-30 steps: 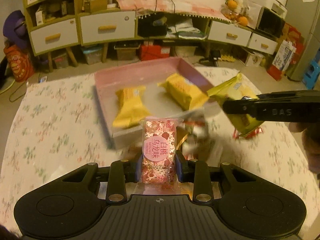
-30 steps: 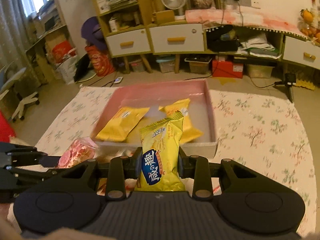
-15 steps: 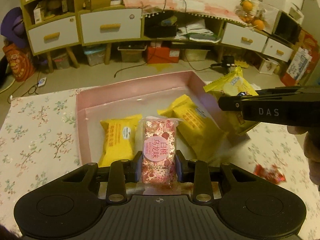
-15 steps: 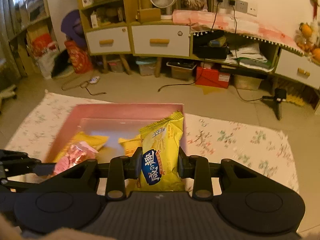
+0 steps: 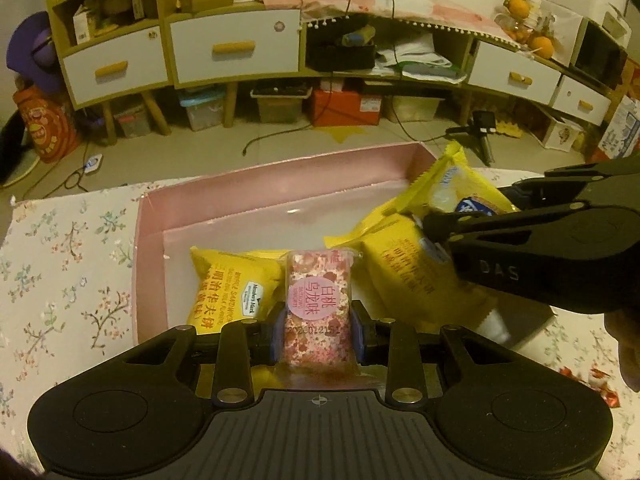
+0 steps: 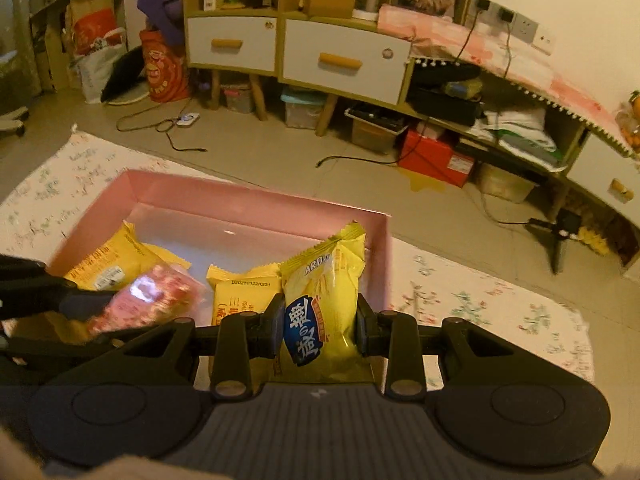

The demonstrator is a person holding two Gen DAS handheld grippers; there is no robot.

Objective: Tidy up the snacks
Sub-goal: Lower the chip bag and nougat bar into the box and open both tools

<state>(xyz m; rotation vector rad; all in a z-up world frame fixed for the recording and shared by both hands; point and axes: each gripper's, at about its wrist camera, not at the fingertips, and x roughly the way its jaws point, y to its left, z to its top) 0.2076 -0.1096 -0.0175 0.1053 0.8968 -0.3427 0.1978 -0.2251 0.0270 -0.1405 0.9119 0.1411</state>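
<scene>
Your left fingers [image 5: 318, 334] pinched the pink pack [image 5: 318, 312] and your right fingers [image 6: 320, 330] the yellow bag [image 6: 324, 300] low-centre over the box [image 5: 256, 196]; crowded together, they risked colliding or dropping onto packs [image 5: 230, 280] already inside.

pink snack packet [image 5: 318, 312]: clear glossy film, round paper-like label. yellow snack packet [image 6: 324, 300]: shiny plastic foil (crimped top edge). pink box [image 5: 256, 184]: matt card walls, glossy pale floor. tablecloth [image 5: 60, 280]: matt floral cloth. left gripper [image 5: 318, 332]: matt black plastic, ribbed body, metal screws.
</scene>
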